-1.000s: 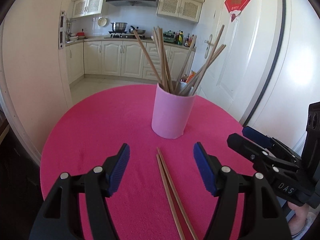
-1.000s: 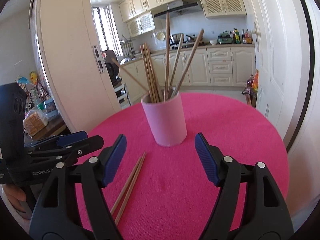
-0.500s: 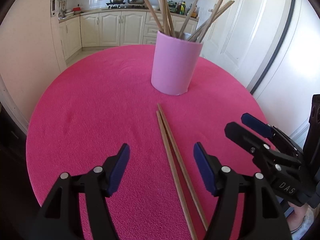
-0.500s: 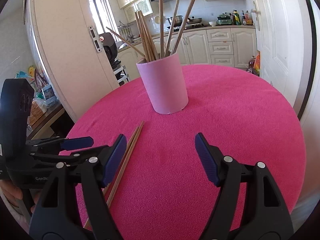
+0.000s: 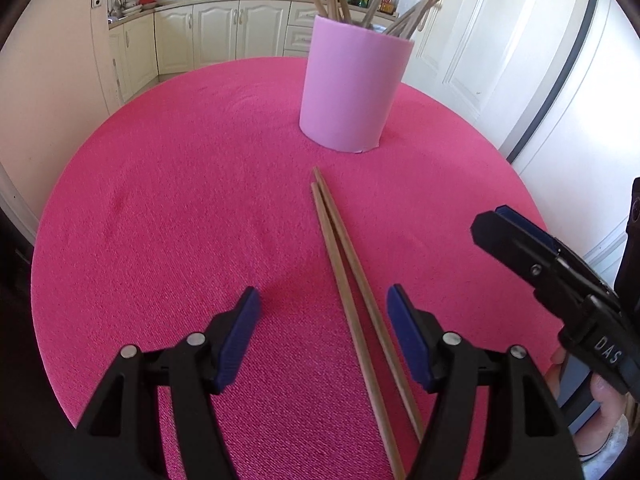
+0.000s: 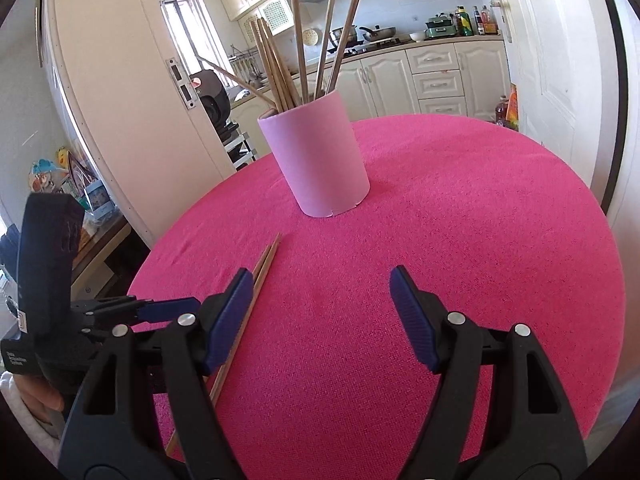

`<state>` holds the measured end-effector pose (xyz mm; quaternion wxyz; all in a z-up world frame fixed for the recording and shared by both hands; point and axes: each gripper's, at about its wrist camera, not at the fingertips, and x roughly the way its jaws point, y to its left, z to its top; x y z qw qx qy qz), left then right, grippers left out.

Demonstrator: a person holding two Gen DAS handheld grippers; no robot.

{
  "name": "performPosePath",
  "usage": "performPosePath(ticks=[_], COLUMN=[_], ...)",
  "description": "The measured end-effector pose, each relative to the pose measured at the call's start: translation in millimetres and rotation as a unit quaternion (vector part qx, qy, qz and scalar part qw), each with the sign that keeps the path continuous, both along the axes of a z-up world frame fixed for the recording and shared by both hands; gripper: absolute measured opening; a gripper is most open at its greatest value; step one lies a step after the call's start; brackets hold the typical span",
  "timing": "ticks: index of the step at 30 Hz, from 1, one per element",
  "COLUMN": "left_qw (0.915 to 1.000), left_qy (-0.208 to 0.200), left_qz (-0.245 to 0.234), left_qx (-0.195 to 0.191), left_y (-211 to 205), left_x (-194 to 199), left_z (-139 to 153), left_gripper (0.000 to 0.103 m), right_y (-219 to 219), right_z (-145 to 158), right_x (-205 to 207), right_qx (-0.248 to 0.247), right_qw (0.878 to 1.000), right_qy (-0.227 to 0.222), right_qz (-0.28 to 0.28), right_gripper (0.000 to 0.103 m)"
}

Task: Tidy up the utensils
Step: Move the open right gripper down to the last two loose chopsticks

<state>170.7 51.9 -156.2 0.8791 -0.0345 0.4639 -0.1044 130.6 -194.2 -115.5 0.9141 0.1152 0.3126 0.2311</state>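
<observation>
- Both claws are open and hold nothing. In the left wrist view the left claw (image 5: 322, 312) is now lower and tipped more steeply toward the desk (image 5: 180, 200) than a second ago, so the pink cup (image 5: 352, 88) has moved up to the top of the picture.
- In this same view the two loose chopsticks (image 5: 348, 280) lie flat on the pink cloth, in front of the cup and not touching it. Their near part passes between the left claw's blue pads (image 5: 240, 336), closer to the right pad; the pads do not press on them.
- The right claw (image 5: 504, 224) shows at the right edge, beside the chopsticks and apart from them.
- In the right wrist view the right claw (image 6: 322, 312) has also come down a little. Its pads are wide apart over bare cloth (image 6: 460, 220); the chopsticks (image 6: 260, 272) run under its left pad, toward the cup (image 6: 316, 160).
- The left claw (image 6: 172, 304) is seen at the left, near the chopsticks.
- My judgement: the descent prepares a grasp of the loose pair by the left claw; the pair must then go into the cup, where other chopsticks (image 6: 296, 40) already stand.
</observation>
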Motion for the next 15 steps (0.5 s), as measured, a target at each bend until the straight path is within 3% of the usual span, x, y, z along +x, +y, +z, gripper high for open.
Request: performPosePath(ticks=[15], left_qw=[0.9988], left_qy=[-0.004], left_qz=[-0.001], left_qx=[0.048], left_y=[-11.6], left_x=[2.0], left_z=[-3.5], left_gripper=[0.065], right_y=[-4.0], right_z=[-2.5], right_x=[2.4], right_qx=[0.016], right_qw=[1.000], right_qy=[0.008], right_qz=[0.003], right_gripper=[0.070])
